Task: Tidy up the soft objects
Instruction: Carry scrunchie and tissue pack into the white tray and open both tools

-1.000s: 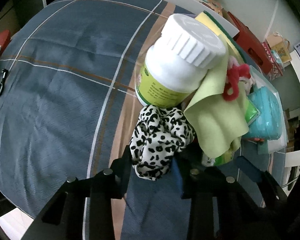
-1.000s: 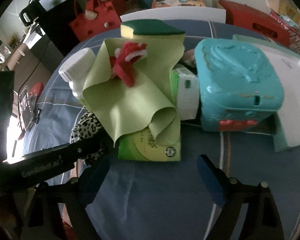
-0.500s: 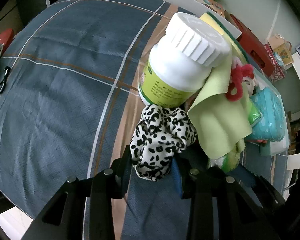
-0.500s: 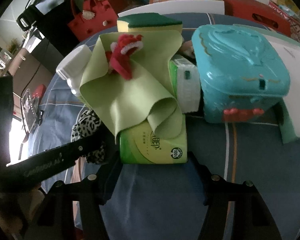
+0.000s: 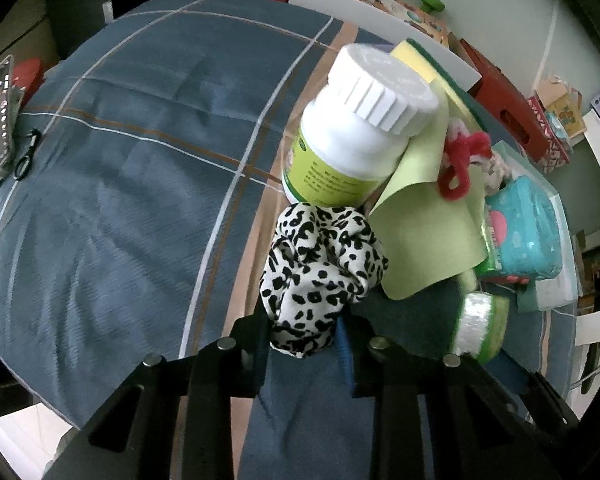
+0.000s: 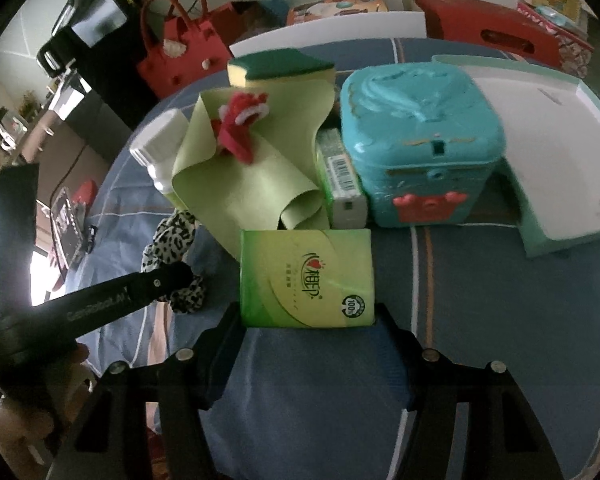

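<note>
A leopard-print scrunchie (image 5: 320,264) bunches between the fingers of my left gripper (image 5: 304,336), whose jaws are closing and pressing on it. The scrunchie (image 6: 172,236) also shows in the right wrist view, with the left gripper's black finger (image 6: 156,280) across it. My right gripper (image 6: 308,320) is shut on a green tissue pack (image 6: 306,276), one pad on each side. The pack sits just in front of a light green cloth (image 6: 252,184) with a red fuzzy piece (image 6: 240,124) on top. The pack's end (image 5: 480,328) appears in the left wrist view.
A white bottle (image 5: 356,136) with a green label stands behind the scrunchie. A yellow-green sponge (image 6: 280,68), a second tissue pack (image 6: 340,172), a teal box (image 6: 420,136) and a white tray (image 6: 548,160) crowd the blue plaid tablecloth (image 5: 120,200). Red bags stand beyond the table.
The right gripper went from open to shut on the tissue pack and drew it out from under the green cloth. The left gripper kept the scrunchie, squeezed tighter.
</note>
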`<action>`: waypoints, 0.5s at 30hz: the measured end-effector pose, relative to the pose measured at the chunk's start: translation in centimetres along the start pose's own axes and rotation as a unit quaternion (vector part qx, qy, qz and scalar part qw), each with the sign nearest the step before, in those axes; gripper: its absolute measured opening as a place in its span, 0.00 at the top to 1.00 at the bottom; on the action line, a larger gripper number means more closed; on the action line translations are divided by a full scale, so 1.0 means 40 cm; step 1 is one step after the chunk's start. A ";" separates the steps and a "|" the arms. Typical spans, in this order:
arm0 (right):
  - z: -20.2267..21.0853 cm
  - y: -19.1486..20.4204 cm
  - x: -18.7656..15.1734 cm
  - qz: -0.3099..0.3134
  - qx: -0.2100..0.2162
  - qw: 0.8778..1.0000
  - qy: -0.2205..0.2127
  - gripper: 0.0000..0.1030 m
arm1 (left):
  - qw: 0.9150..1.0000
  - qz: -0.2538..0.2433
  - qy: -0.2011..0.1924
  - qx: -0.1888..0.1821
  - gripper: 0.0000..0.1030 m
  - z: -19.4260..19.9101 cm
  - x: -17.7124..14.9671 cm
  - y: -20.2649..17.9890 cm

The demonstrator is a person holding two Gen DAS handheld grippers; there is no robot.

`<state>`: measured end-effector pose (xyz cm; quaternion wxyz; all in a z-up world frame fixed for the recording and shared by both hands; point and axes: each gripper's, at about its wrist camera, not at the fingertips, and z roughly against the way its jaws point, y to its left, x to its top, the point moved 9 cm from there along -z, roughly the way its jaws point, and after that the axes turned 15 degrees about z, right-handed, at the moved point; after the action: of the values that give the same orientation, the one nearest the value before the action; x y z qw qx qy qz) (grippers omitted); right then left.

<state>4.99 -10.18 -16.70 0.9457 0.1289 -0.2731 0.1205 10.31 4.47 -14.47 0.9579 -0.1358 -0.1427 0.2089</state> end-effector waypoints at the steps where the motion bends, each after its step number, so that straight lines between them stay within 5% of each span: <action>1: 0.011 -0.001 0.000 -0.001 0.001 1.000 -0.005 0.36 | 1.000 0.002 -0.004 -0.001 0.72 0.009 -0.001 0.001; 9: 0.150 -0.037 0.031 -0.007 -0.020 0.998 -0.066 0.36 | 0.998 -0.014 -0.055 -0.021 0.72 0.125 -0.002 -0.022; 15: 0.259 -0.125 0.109 -0.028 -0.064 0.991 -0.115 0.36 | 0.993 -0.053 -0.096 -0.052 0.72 0.222 0.022 -0.128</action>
<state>5.03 -17.40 -6.75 0.9171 0.0888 -0.3839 0.0605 10.00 2.14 -4.45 0.9410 -0.1570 -0.2520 0.1625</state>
